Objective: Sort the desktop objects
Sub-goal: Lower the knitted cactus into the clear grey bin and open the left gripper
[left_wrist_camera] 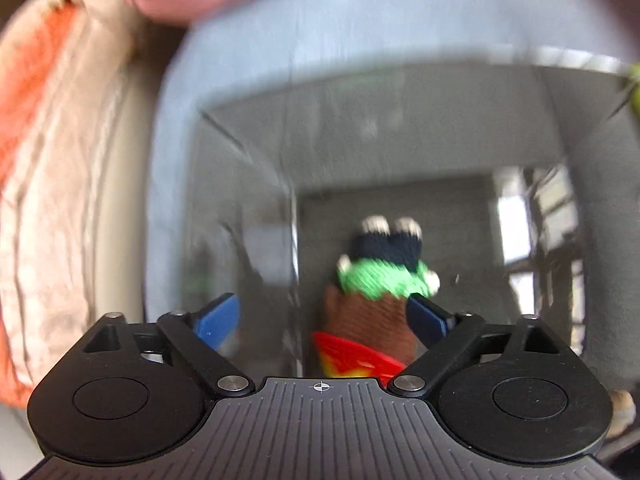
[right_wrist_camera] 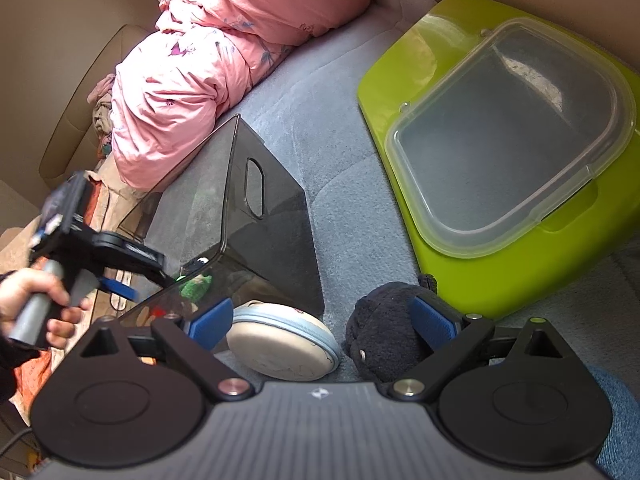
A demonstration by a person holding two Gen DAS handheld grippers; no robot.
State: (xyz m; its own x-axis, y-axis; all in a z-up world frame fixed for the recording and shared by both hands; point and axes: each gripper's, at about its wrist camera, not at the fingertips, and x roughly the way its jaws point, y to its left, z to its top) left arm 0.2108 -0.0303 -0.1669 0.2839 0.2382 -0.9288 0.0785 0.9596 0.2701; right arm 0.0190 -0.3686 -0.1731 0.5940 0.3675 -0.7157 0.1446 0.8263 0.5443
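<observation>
A knitted doll (left_wrist_camera: 380, 280) with green top, brown hair and red hat lies inside the smoky transparent bin (left_wrist_camera: 248, 148). My left gripper (left_wrist_camera: 324, 320) is open above the bin, its right finger beside the doll's head. The right wrist view shows the bin (right_wrist_camera: 264, 216) and the left gripper (right_wrist_camera: 120, 276) over it. My right gripper (right_wrist_camera: 324, 324) is open, low over the blue-grey bed; a round cream case with a blue rim (right_wrist_camera: 280, 340) and a black plush toy (right_wrist_camera: 384, 332) lie between its fingers.
A lime-green tray (right_wrist_camera: 540, 264) with a clear plastic lid (right_wrist_camera: 508, 140) on it sits at the right. A pink quilt (right_wrist_camera: 208, 60) is bunched at the back. Orange and beige cloth (left_wrist_camera: 44, 160) lies left of the bin.
</observation>
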